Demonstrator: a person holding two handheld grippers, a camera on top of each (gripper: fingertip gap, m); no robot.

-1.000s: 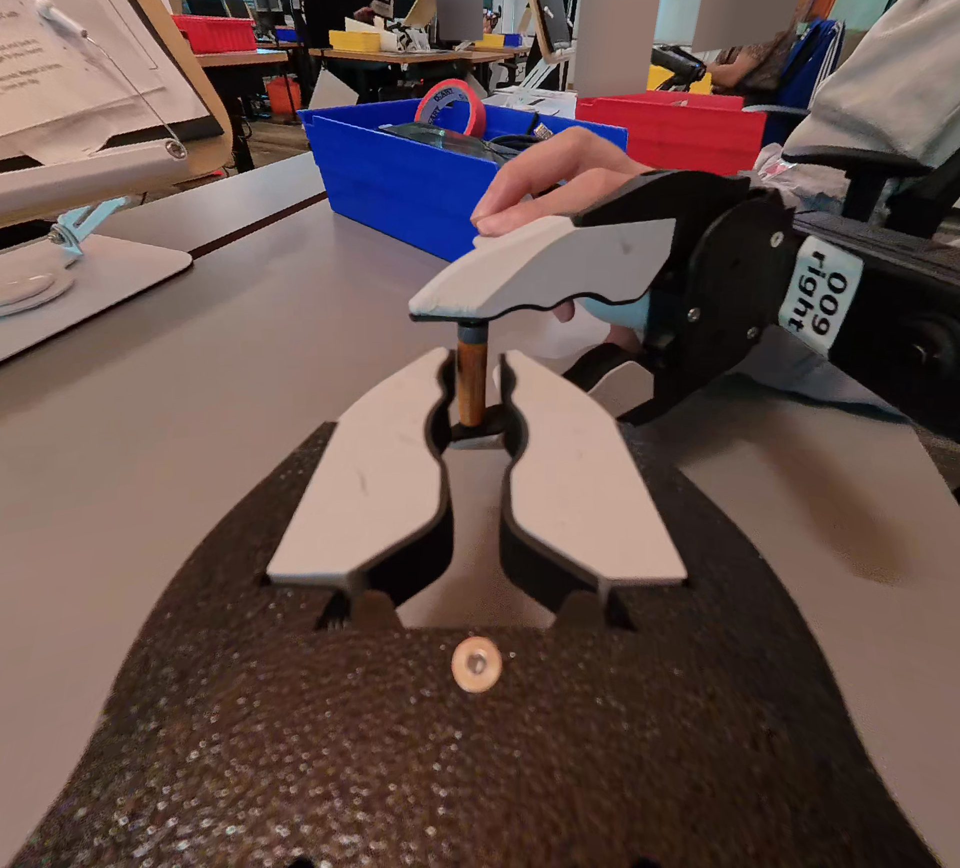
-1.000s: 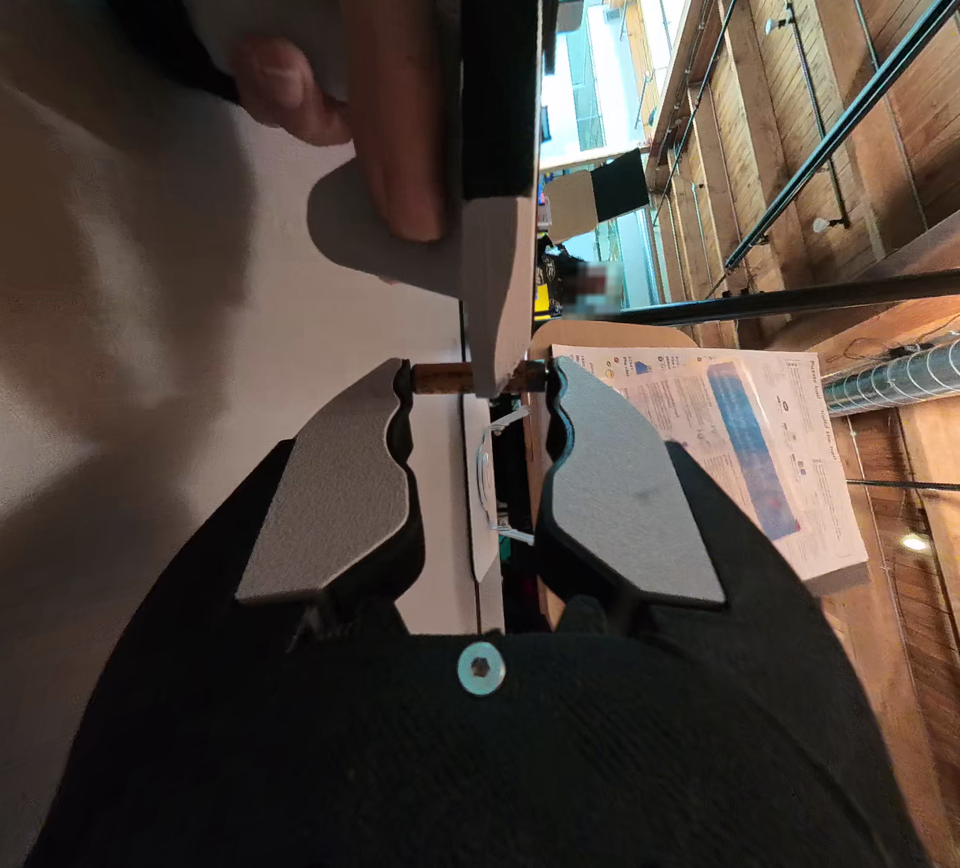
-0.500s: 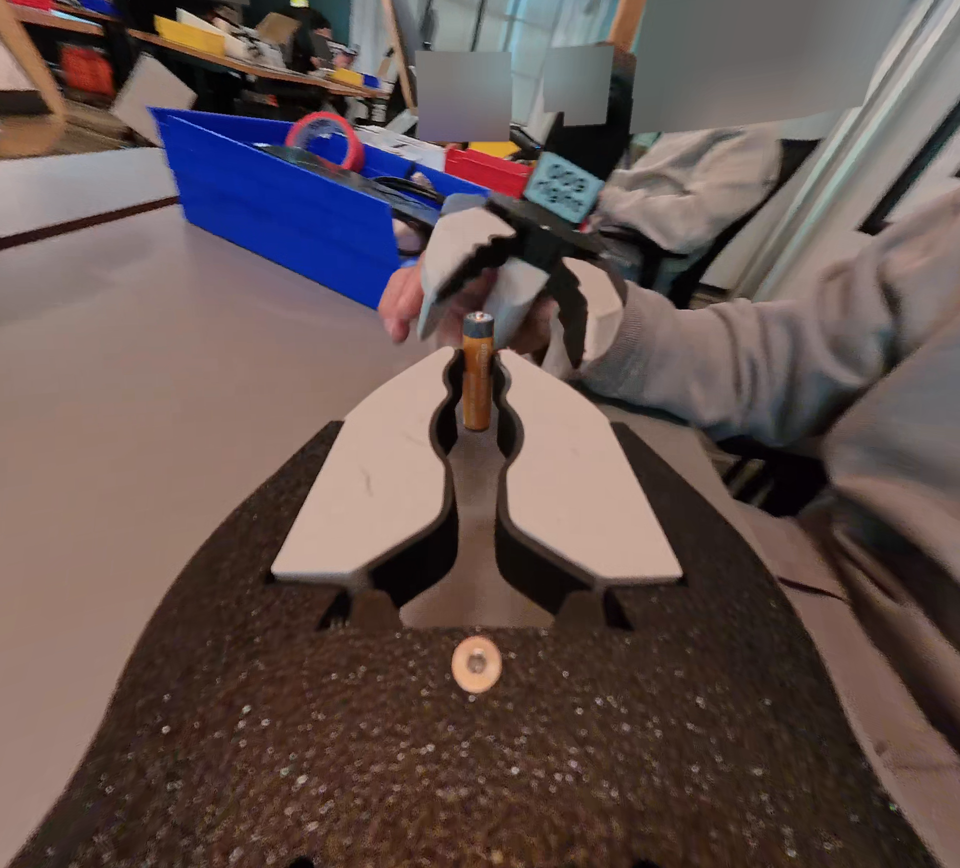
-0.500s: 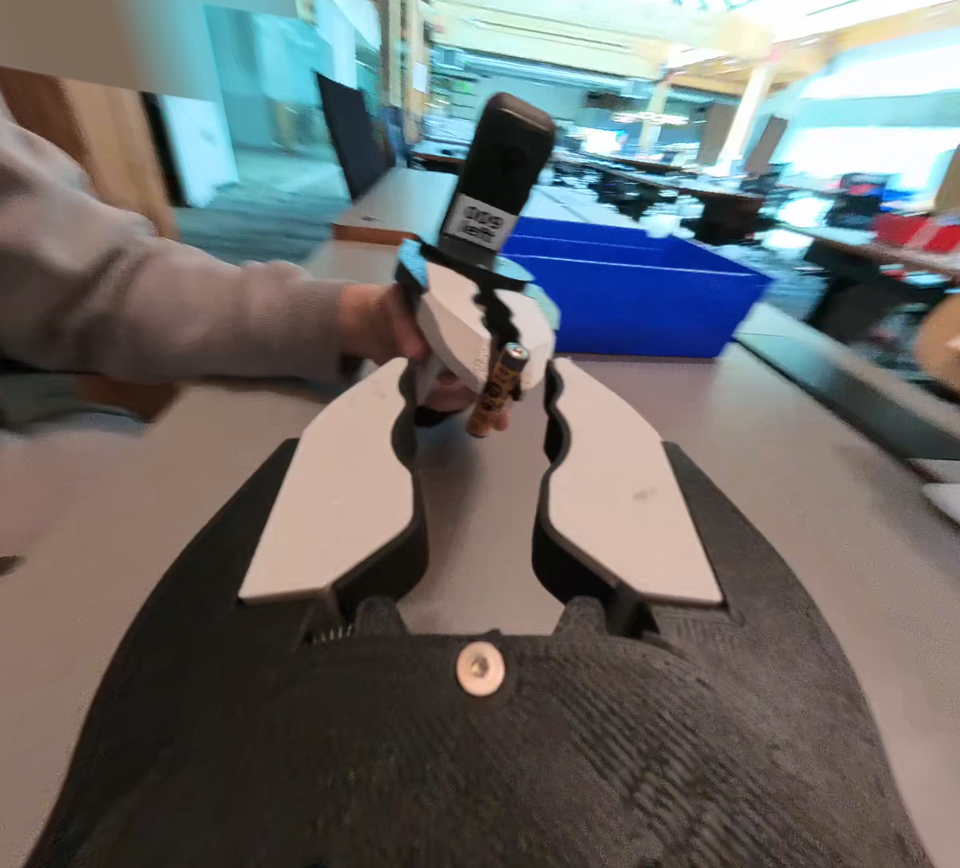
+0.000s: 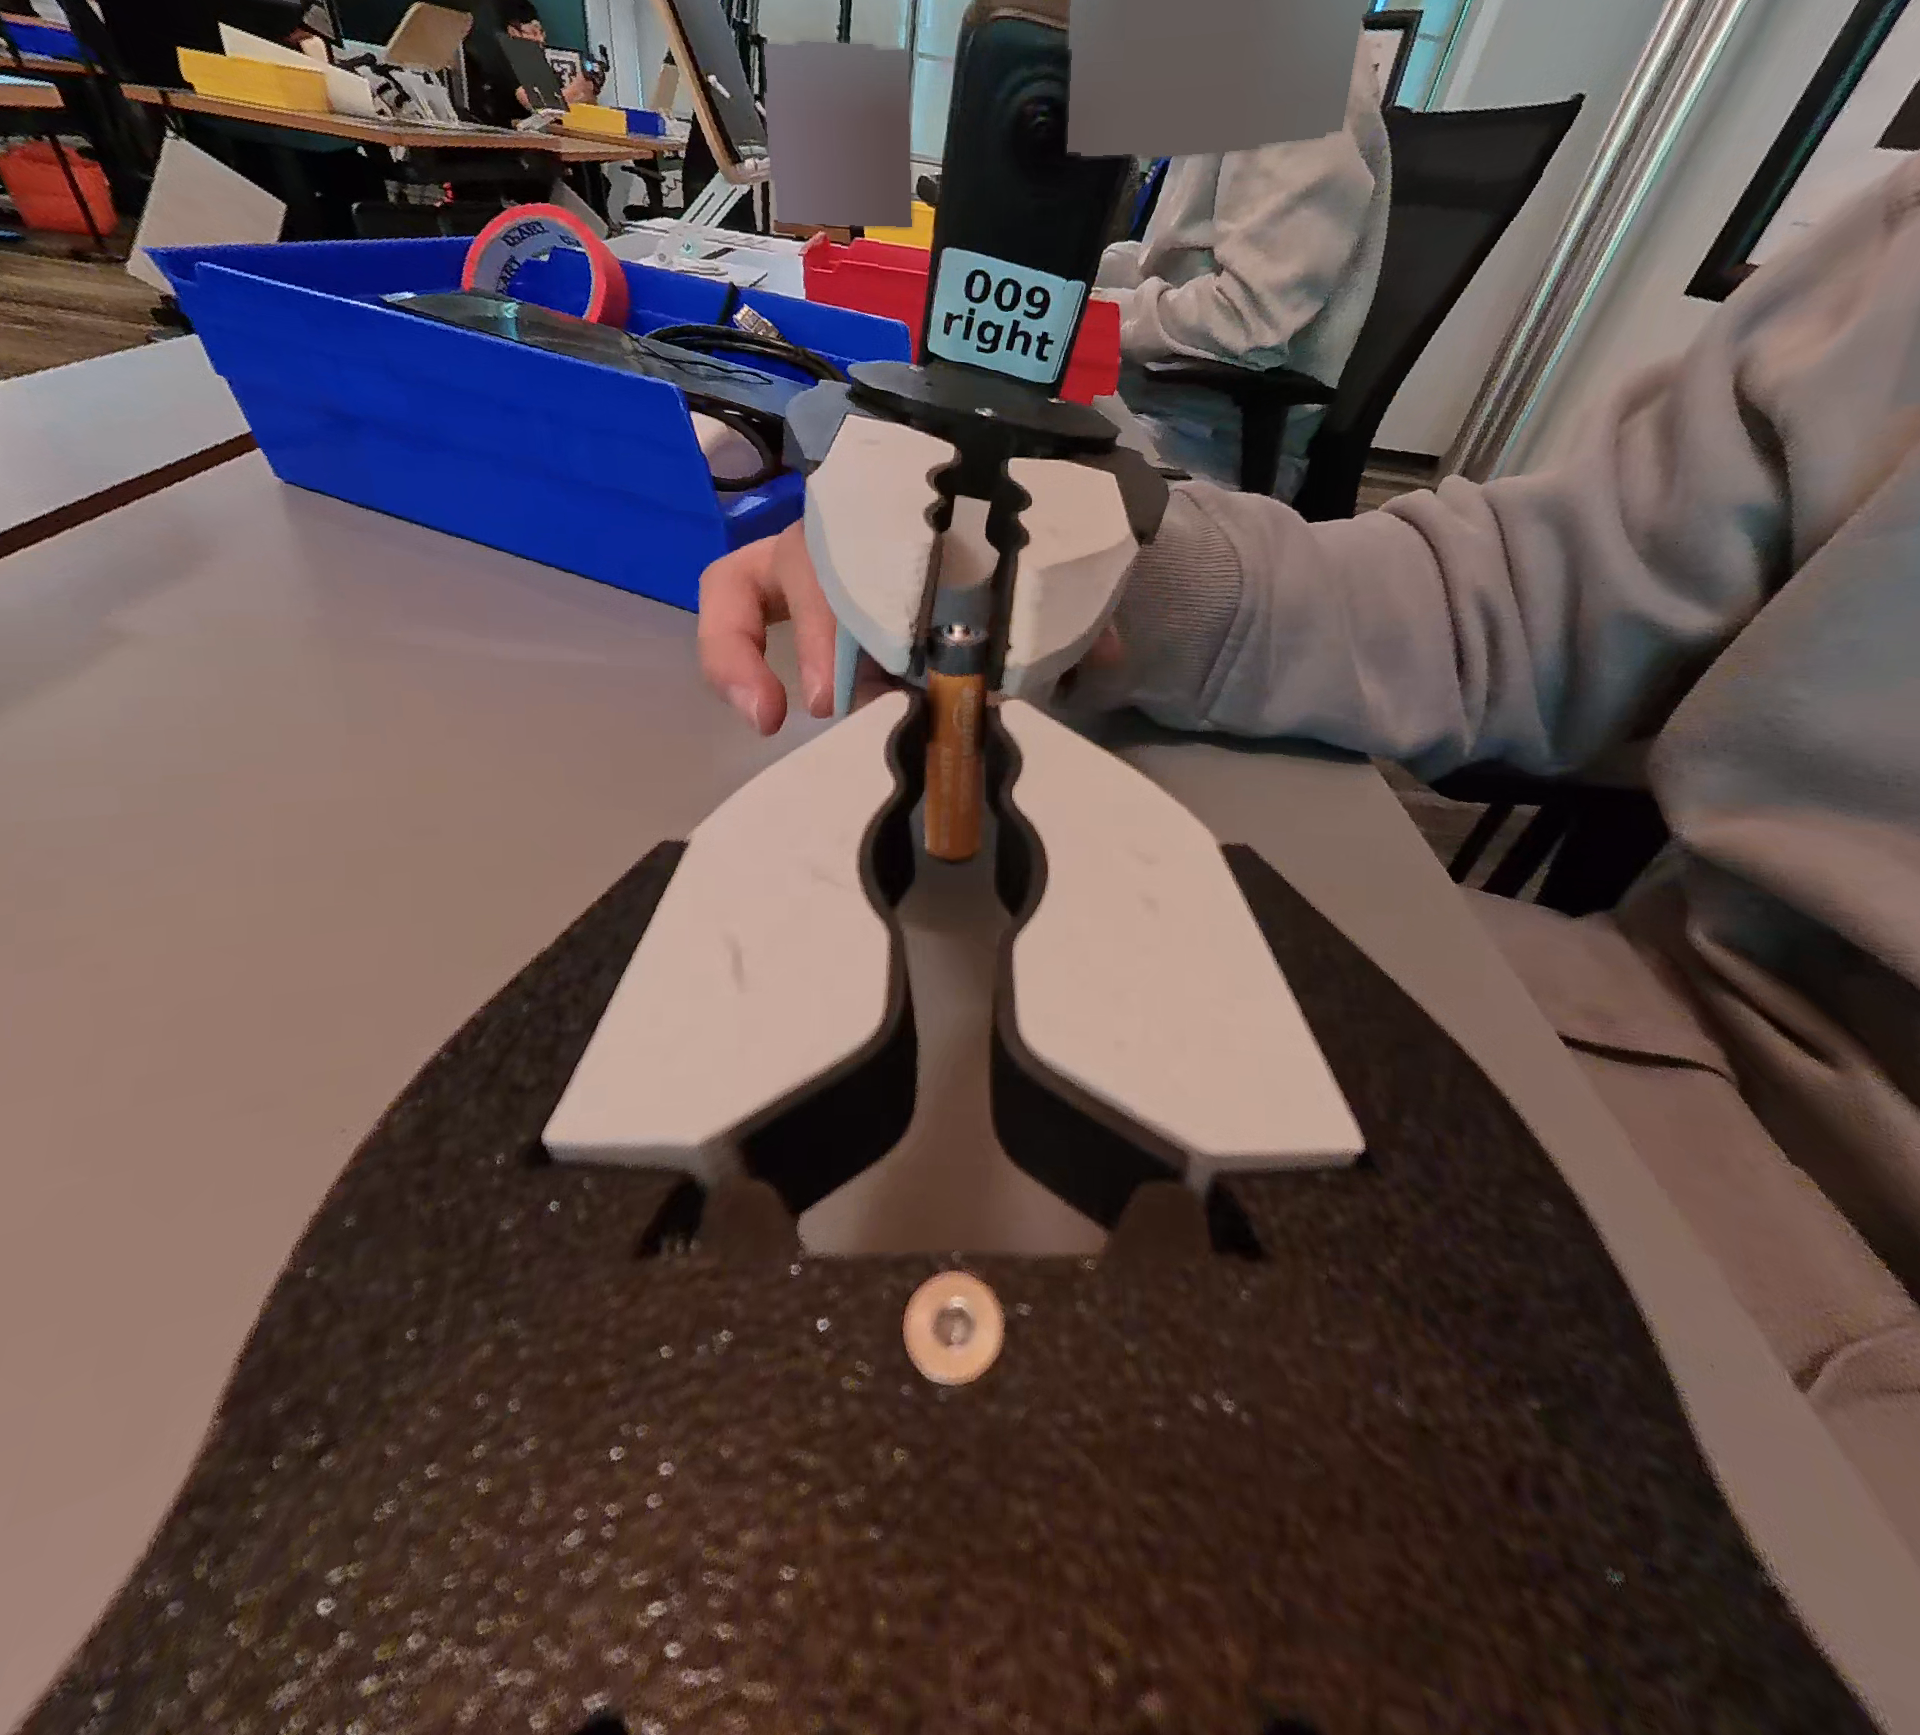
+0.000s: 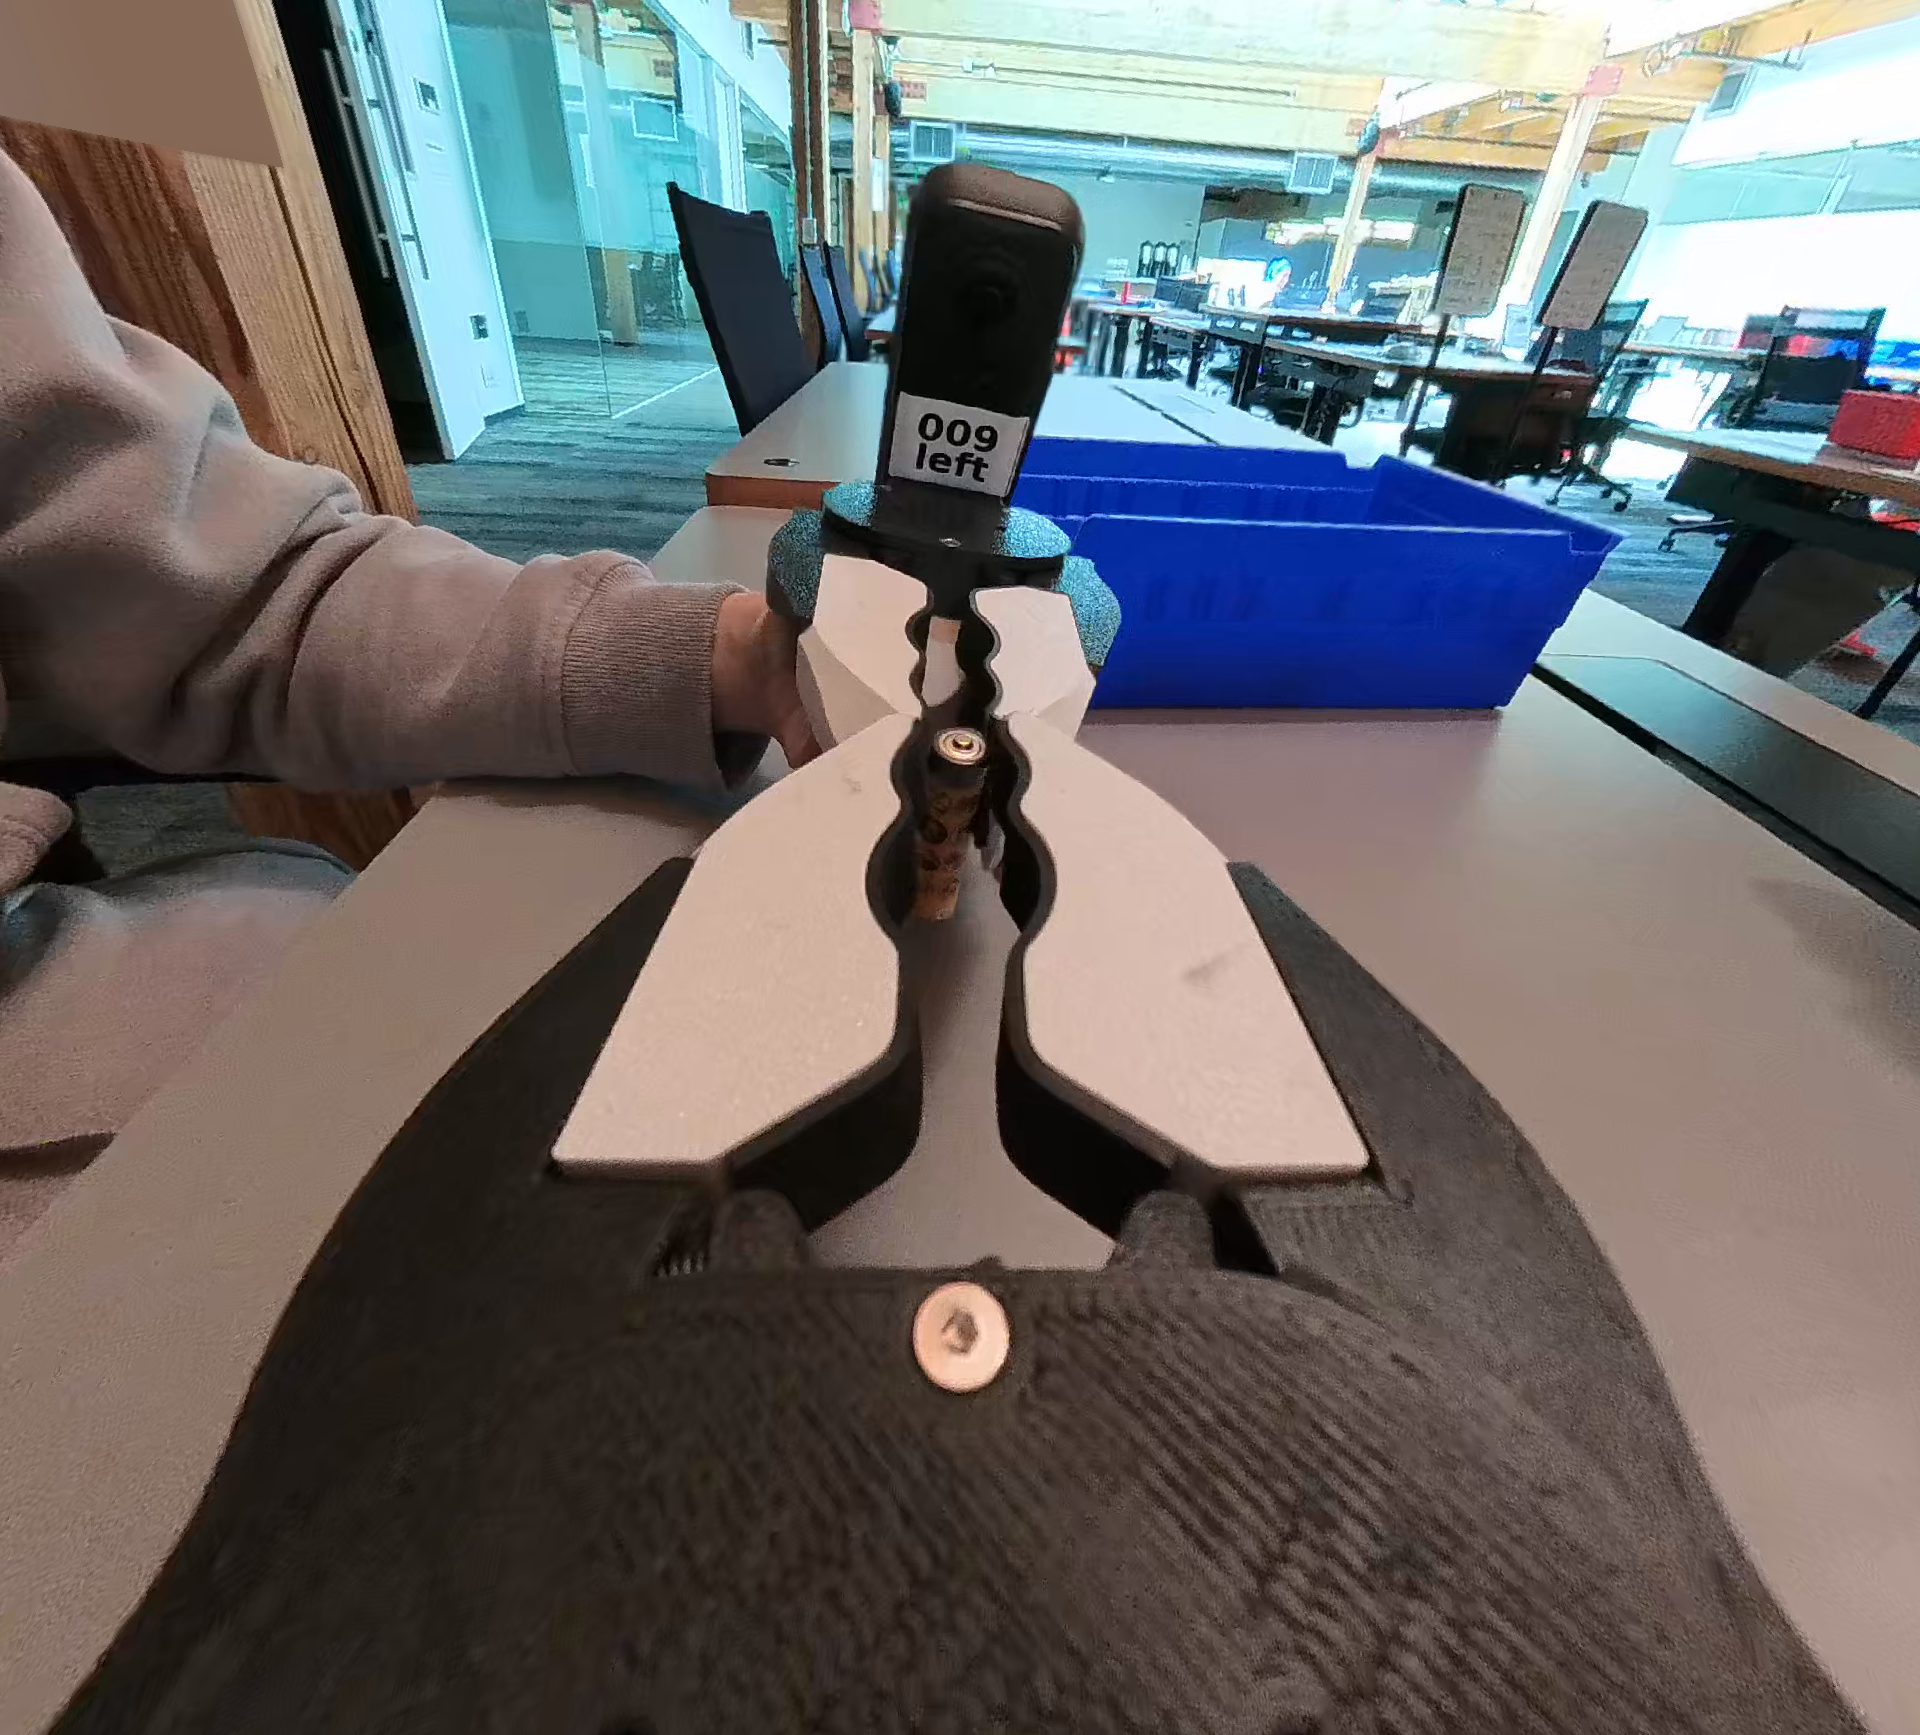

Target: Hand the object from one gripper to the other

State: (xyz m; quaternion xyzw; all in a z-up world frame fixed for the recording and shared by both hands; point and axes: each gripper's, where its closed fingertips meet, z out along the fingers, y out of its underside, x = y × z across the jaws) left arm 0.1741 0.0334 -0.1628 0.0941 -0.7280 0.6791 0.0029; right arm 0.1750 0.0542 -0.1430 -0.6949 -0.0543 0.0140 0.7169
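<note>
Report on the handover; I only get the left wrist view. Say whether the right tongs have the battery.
Observer: In the right wrist view the right tongs look shut on the battery, gripping it near their tips.
Operator: Give me the battery's top end.
Observer: Its silver button terminal shows plainly, facing up toward that camera.
Operator: Check the left hand.
Observer: The left hand grips behind the left tongs, a grey sleeve at its wrist.

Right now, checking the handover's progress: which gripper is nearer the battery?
Left, narrowly. The left gripper clamps the upright battery around its lower body. The right gripper straddles its top end, and I cannot tell whether it touches.
</note>
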